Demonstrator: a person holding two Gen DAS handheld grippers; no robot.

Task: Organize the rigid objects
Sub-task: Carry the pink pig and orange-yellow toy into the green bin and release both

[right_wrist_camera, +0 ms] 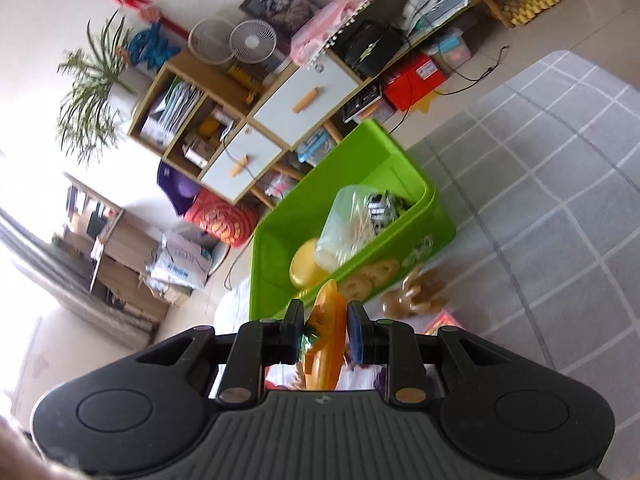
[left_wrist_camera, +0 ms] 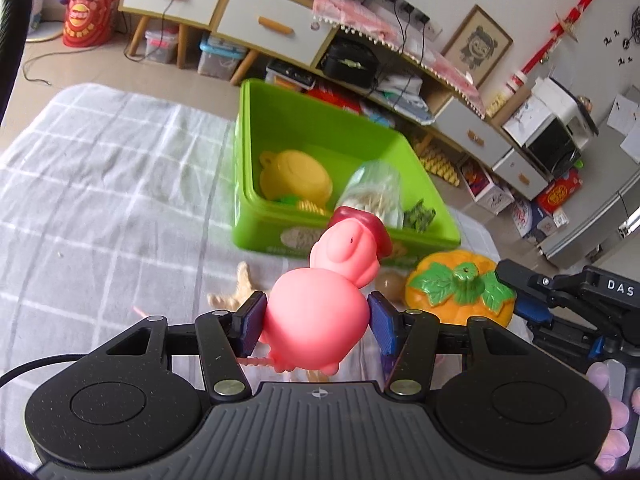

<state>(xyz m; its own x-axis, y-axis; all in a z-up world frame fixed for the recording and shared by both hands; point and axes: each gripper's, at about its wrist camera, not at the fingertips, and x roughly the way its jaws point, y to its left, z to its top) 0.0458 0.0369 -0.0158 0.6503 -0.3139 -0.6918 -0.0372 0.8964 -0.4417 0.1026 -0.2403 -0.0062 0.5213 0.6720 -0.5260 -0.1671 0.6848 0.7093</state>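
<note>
My left gripper (left_wrist_camera: 316,320) is shut on a pink pig toy (left_wrist_camera: 320,312) with a red hat, held above the grey checked cloth (left_wrist_camera: 100,184) in front of the green bin (left_wrist_camera: 352,148). My right gripper (right_wrist_camera: 324,334) is shut on the orange toy pumpkin (right_wrist_camera: 326,344), which also shows in the left wrist view (left_wrist_camera: 460,292) with the right gripper (left_wrist_camera: 532,304) at its right side. The bin (right_wrist_camera: 288,240) holds a yellow toy pot (left_wrist_camera: 296,176), a clear jar of sticks (left_wrist_camera: 376,192) and a small green toy (left_wrist_camera: 418,216).
A tan starfish (left_wrist_camera: 236,292) and a small brown ball (left_wrist_camera: 390,284) lie on the cloth before the bin. A brown toy (right_wrist_camera: 416,292) lies by the bin's front. Cabinets (left_wrist_camera: 256,20) and boxes stand on the floor beyond the table.
</note>
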